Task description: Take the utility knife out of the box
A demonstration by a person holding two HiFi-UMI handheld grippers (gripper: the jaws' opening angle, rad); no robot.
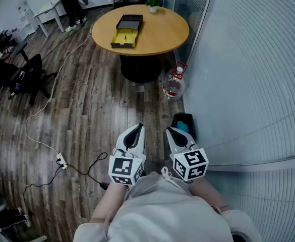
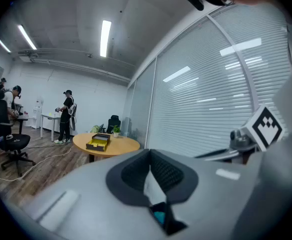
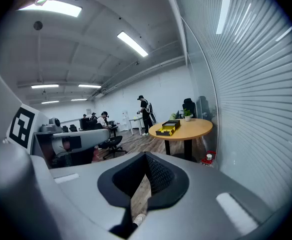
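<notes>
An open black box (image 1: 126,31) with a yellow inside lies on the round wooden table (image 1: 157,39) far ahead of me. No utility knife can be made out in it from here. My left gripper (image 1: 138,127) and right gripper (image 1: 170,130) are held side by side close to my body, well short of the table, both shut and with nothing in them. The left gripper view shows its jaws (image 2: 149,151) meeting, with the box (image 2: 98,142) small in the distance. Beyond the right gripper's (image 3: 146,155) closed tips, the box (image 3: 166,129) sits on the table (image 3: 195,128).
A large water bottle (image 1: 174,83) stands on the floor by the table's base, and a black bin (image 1: 184,123) sits by the blinded glass wall on the right. A cable and power strip (image 1: 60,160) lie on the wood floor. An office chair (image 1: 34,74) and people are at the left.
</notes>
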